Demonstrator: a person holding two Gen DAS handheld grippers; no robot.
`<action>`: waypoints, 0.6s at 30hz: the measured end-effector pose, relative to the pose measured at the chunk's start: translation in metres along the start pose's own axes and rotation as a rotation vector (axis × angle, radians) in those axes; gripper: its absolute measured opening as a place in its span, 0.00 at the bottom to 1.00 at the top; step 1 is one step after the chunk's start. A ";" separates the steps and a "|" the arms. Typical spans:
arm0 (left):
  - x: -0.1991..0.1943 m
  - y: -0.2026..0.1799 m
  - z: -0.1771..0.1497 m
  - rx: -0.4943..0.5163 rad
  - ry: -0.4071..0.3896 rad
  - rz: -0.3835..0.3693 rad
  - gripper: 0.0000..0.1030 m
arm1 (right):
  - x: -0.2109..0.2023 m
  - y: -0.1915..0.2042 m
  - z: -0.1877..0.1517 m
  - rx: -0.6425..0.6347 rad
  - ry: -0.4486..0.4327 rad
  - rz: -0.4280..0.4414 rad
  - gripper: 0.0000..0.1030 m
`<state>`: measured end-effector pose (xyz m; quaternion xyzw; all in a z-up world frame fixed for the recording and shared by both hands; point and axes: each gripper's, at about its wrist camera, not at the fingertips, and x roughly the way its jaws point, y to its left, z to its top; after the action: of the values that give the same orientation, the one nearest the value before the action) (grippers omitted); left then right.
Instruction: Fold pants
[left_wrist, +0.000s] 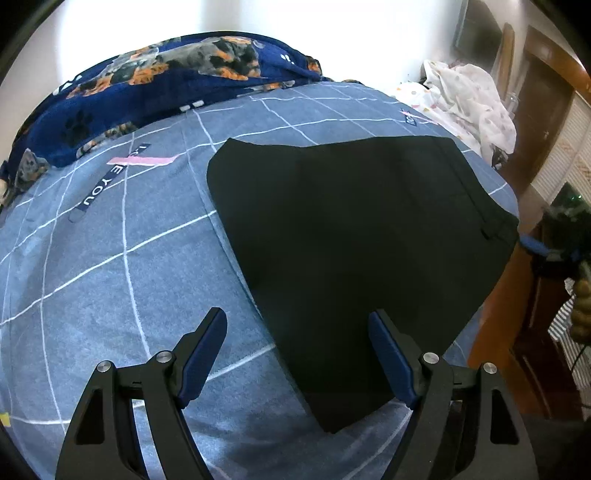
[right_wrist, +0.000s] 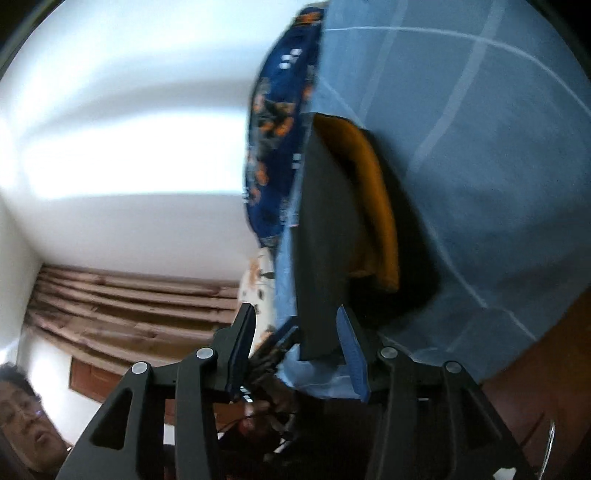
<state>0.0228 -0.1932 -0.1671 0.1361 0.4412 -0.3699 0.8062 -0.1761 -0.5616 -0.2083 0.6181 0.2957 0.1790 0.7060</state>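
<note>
The jaws of the left gripper (left_wrist: 297, 354) are held wide apart, and nothing is between them. The jaws of the right gripper (right_wrist: 295, 343) are also spread, with no cloth pressed by them; a dark edge of the pants (right_wrist: 325, 240) is seen in the gap, but it cannot be told if a pad is touched by it.

In the left wrist view the black pants (left_wrist: 354, 240) are laid flat on the bed cover (left_wrist: 110, 258), a blue-grey sheet with white lines, close to its right edge. The waistband with a belt loop is turned to that right edge, and the narrow end is pointed toward the near edge, just in front of the left gripper's right finger.

A dark blue blanket (left_wrist: 147, 85) with a dog pattern is piled along the far edge of the bed. A white dotted cloth (left_wrist: 469, 99) is heaped at the far right corner.

The right wrist view is rotated and blurred. An orange-brown cloth (right_wrist: 373, 206) is seen beside the pants.
</note>
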 end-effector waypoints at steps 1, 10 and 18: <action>-0.001 0.000 0.000 0.001 0.001 0.001 0.77 | 0.001 -0.005 0.001 0.013 -0.012 -0.012 0.43; 0.001 0.010 -0.003 -0.053 0.023 -0.013 0.82 | 0.011 -0.017 0.017 0.066 -0.060 -0.060 0.31; 0.000 0.013 -0.003 -0.057 0.027 0.004 0.82 | 0.001 0.000 -0.002 0.010 -0.094 -0.084 0.13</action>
<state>0.0306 -0.1827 -0.1705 0.1189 0.4620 -0.3536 0.8046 -0.1766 -0.5599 -0.2086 0.6164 0.2884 0.1185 0.7231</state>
